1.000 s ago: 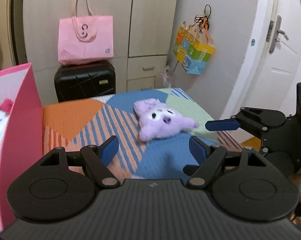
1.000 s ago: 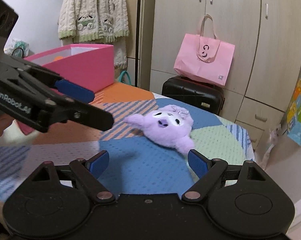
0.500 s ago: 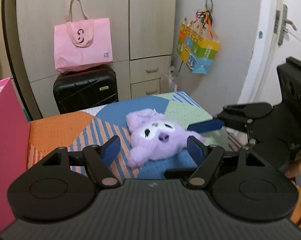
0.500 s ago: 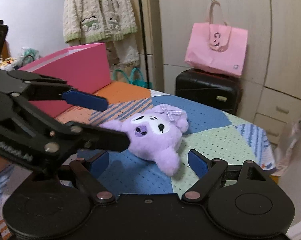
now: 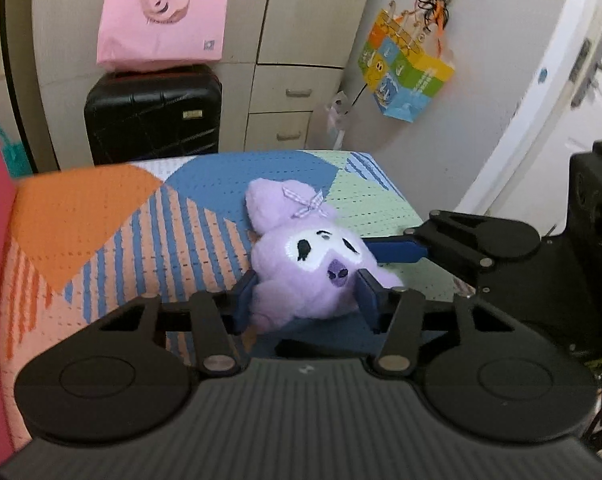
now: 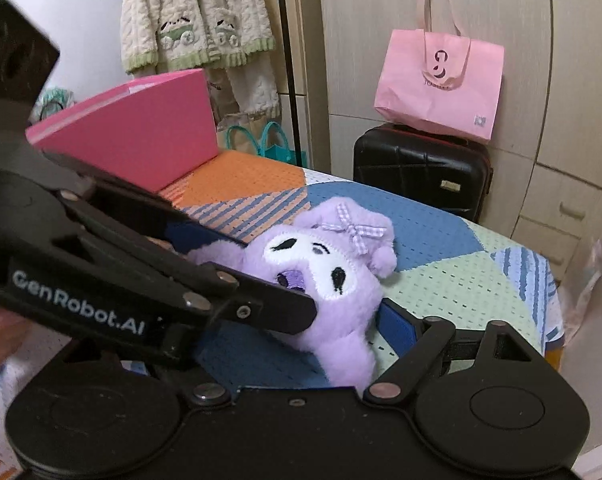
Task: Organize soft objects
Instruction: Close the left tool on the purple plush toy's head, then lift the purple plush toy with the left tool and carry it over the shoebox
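While plush toy (image 5: 309, 264) sits between left hand-held gripper (image 5: 305, 294) fingers | clamped

A fluffy purple plush toy (image 5: 313, 264) (image 6: 333, 280) with a white face, dark eyes and a checked bow is lying face-up on the patchwork cover, its bow end pointing toward eleven o'clock in the left wrist view.

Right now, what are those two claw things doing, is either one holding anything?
Left gripper: pads against both sides of the purple plush toy, seemingly gripping it.
Right gripper: open, around the toy's lower part, not clamped.
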